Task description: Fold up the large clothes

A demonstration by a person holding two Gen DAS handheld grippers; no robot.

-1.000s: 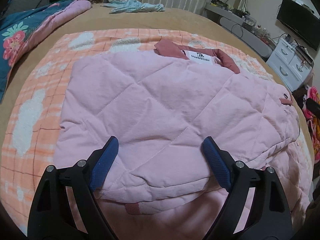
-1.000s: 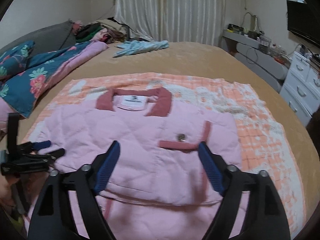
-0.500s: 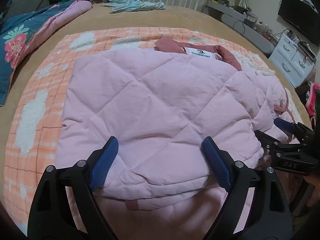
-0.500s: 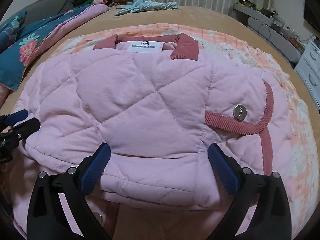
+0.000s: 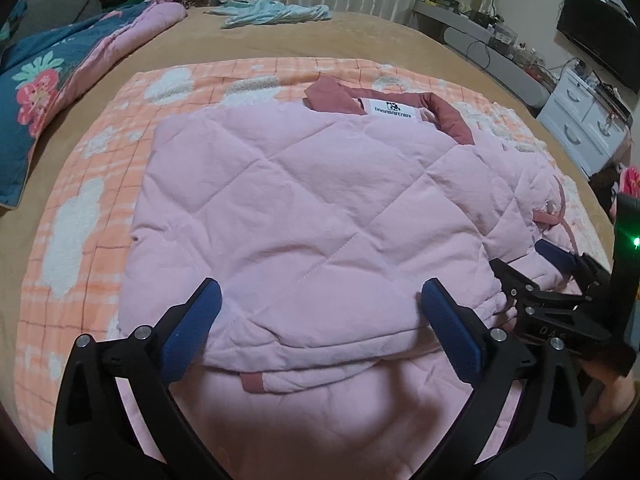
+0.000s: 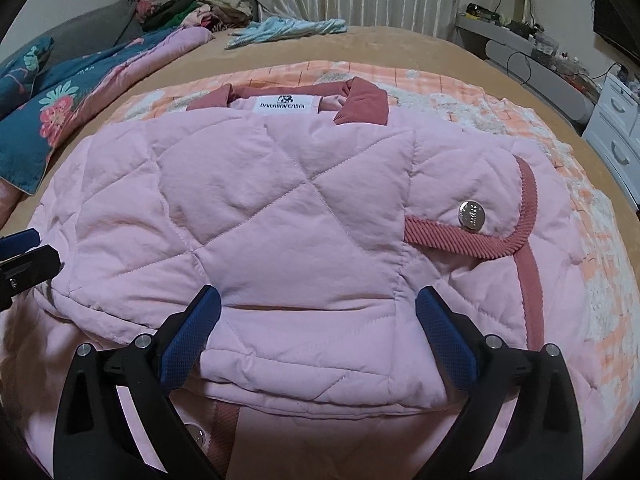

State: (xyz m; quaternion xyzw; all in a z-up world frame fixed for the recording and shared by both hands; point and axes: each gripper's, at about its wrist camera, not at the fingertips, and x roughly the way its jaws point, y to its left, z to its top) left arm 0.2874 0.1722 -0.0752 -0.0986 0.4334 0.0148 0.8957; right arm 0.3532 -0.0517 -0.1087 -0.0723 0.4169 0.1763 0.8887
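A pink quilted jacket (image 5: 312, 216) with dark pink collar and a white label lies folded on an orange checked blanket (image 5: 92, 184). It also fills the right wrist view (image 6: 280, 208), with a silver snap button (image 6: 472, 216) on its right side. My left gripper (image 5: 320, 312) is open, its jaws spread over the jacket's near folded edge. My right gripper (image 6: 318, 316) is open over the near edge too, and it shows at the right of the left wrist view (image 5: 560, 280). The left gripper's tip shows at the left edge of the right wrist view (image 6: 24, 256).
The blanket lies on a tan bed (image 5: 280, 40). A floral quilt (image 5: 60, 68) lies at the left, a light blue garment (image 5: 276, 12) and a clothes pile at the far end. White drawers (image 5: 584, 128) and a shelf stand to the right.
The right gripper came down close to the jacket's near edge and stays there. The left gripper backed off slightly. Both stayed open.
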